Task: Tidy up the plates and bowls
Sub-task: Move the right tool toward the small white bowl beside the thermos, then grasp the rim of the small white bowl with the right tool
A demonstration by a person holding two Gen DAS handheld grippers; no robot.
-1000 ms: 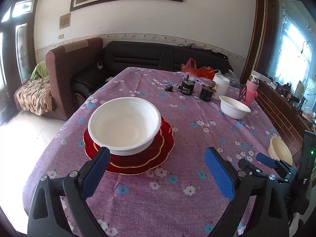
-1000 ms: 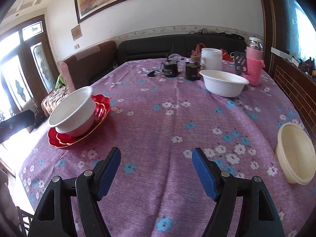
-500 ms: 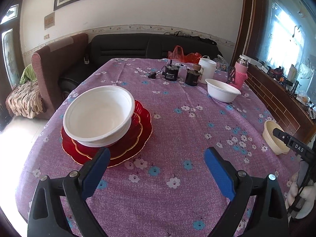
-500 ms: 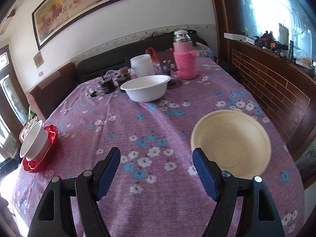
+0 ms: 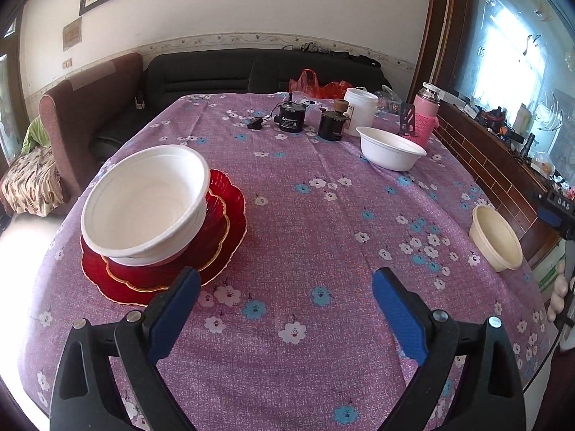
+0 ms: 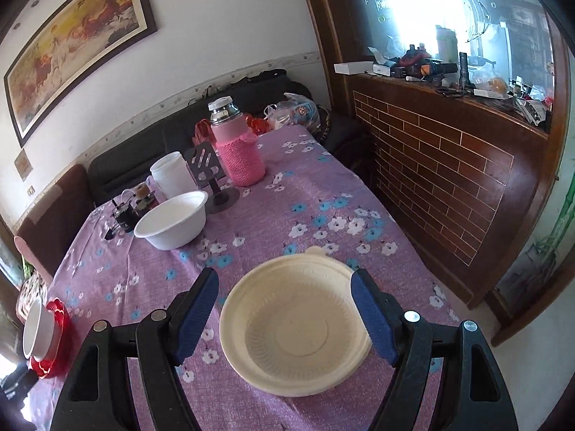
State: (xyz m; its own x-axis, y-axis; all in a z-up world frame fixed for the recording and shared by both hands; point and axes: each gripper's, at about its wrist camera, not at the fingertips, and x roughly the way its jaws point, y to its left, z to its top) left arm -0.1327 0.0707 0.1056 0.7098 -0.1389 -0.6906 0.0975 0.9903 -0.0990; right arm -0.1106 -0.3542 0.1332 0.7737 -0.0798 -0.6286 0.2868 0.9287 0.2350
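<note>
A large white bowl point(image 5: 145, 201) sits on stacked red plates point(image 5: 222, 237) at the table's left; the stack also shows in the right wrist view point(image 6: 54, 337). A smaller white bowl point(image 5: 391, 147) point(image 6: 174, 221) stands further back. A cream bowl point(image 6: 294, 330) point(image 5: 496, 239) sits near the table's right edge. My right gripper point(image 6: 284, 318) is open, its fingers on either side of the cream bowl, not touching it. My left gripper point(image 5: 284, 309) is open and empty over the tablecloth, right of the red plates.
A pink-sleeved flask point(image 6: 235, 147), a white jar point(image 6: 172, 176), a phone stand point(image 6: 212, 179) and dark small jars point(image 5: 332, 124) crowd the table's far end. A brick-patterned wooden counter point(image 6: 449, 186) runs along the table's right. Sofas point(image 5: 251, 72) stand behind.
My right gripper swung right and came down around the cream bowl. My left gripper drifted right, away from the red plates and white bowl.
</note>
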